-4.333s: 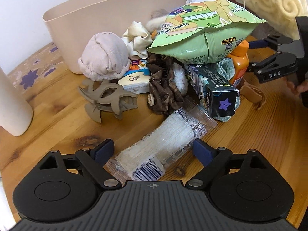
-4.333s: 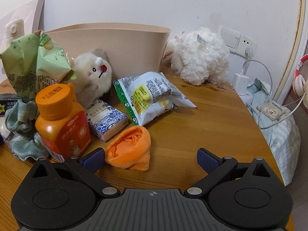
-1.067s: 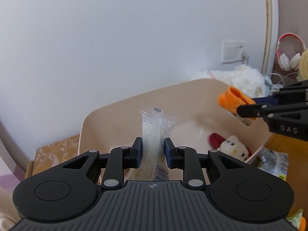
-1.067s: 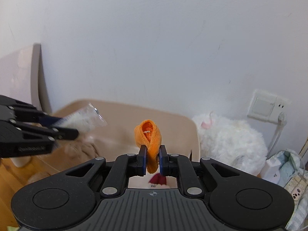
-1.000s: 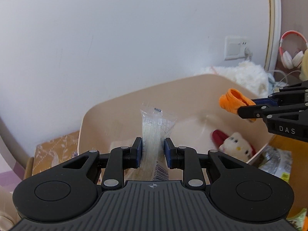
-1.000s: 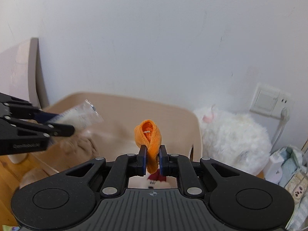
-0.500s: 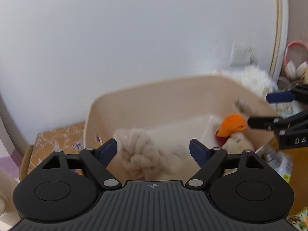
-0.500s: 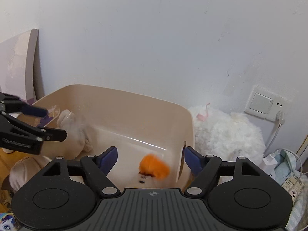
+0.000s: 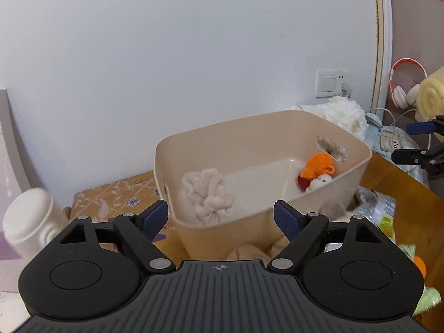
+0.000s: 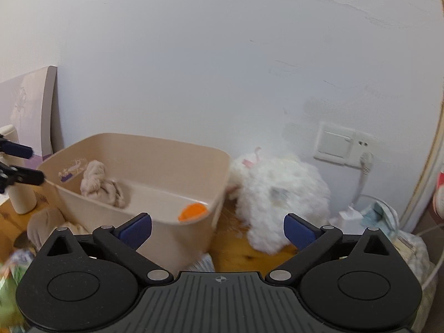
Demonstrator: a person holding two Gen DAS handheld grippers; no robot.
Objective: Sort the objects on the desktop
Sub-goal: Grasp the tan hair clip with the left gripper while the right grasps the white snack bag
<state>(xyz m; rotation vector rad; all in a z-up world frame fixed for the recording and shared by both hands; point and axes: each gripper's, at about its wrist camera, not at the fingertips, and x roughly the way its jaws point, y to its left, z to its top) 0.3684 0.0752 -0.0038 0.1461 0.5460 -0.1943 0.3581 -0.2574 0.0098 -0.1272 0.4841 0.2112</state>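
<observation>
A beige plastic bin [image 9: 358, 149] stands against the wall; it also shows in the right wrist view [image 10: 222, 155]. Inside lie a beige knotted cloth [image 9: 206, 194], an orange sock [image 9: 317, 165] and a small white plush toy [image 9: 319, 180]. The clear packet is not visible. My left gripper [image 9: 220, 215] is open and empty, in front of and above the bin. My right gripper [image 10: 217, 230] is open and empty, above the bin's right end. The orange sock [image 10: 193, 211] and the cloth [image 10: 97, 183] show in the right wrist view.
A fluffy white plush [image 10: 280, 194] sits right of the bin, below a wall socket [image 10: 342, 147]. A white bottle [image 9: 30, 222] stands at the left. Snack bags [image 9: 380, 216] and soft items lie on the wooden desk [image 9: 394, 183] in front of the bin.
Both grippers held items over the bin a second ago, then opened. The orange sock now lies in the bin. Both grippers have pulled back and apart.
</observation>
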